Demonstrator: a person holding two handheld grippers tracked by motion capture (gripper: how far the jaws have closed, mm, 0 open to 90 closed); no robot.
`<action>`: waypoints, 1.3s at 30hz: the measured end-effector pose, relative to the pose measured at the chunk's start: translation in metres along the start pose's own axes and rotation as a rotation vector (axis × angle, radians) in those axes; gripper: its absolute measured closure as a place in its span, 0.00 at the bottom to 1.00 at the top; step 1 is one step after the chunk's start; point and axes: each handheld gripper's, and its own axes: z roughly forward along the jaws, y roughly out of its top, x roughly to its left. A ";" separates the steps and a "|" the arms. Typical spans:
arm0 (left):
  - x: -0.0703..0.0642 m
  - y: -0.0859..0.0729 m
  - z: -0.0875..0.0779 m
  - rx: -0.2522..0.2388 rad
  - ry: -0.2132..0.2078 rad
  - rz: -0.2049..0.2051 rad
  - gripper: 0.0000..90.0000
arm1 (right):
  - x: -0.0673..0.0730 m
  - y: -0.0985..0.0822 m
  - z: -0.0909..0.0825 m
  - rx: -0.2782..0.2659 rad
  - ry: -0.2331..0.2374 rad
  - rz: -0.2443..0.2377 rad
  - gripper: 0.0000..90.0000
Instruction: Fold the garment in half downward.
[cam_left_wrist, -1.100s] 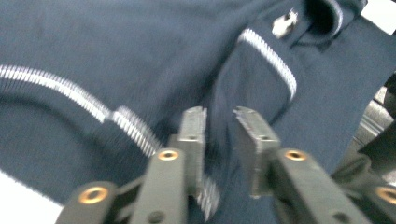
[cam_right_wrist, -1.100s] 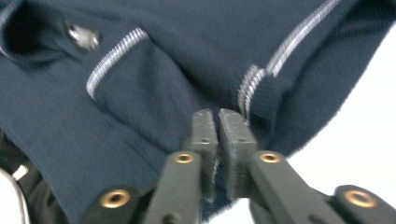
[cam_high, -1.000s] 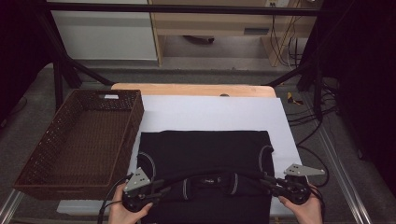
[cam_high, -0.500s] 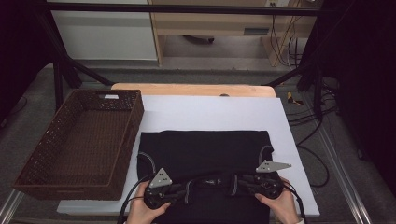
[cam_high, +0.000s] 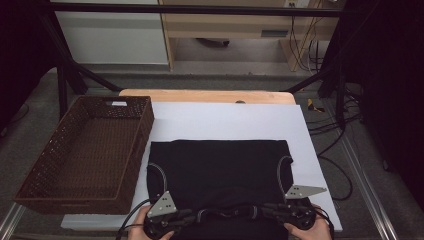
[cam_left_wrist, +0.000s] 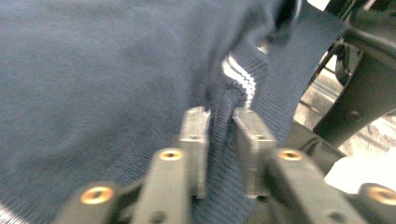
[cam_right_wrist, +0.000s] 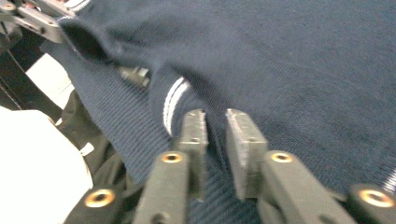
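Knitwear like this dark sweater (cam_high: 220, 170), spread flat on the white sheet (cam_high: 225, 122) right of the wicker basket (cam_high: 85, 150), is soft, light and floppy, best pinched at its near ribbed edge, where left gripper (cam_left_wrist: 219, 128) and right gripper (cam_right_wrist: 215, 128) clamp folds.

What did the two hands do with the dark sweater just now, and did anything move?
Both grippers slid inward along the near hem: the left gripper rightward, the right gripper leftward. Their jaws have just been closing, and each now pinches the ribbed edge of the sweater. The basket and white sheet stayed put.
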 end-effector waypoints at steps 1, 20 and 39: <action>0.003 0.000 -0.005 -0.017 0.022 -0.015 0.73 | -0.001 -0.001 -0.004 -0.027 -0.024 0.002 0.73; 0.031 -0.040 -0.024 0.083 0.258 -0.212 0.59 | -0.036 -0.027 -0.012 -0.009 -0.282 0.048 0.59; 0.037 -0.030 -0.065 0.084 0.223 -0.178 0.90 | -0.017 -0.015 -0.035 -0.004 -0.202 0.084 0.89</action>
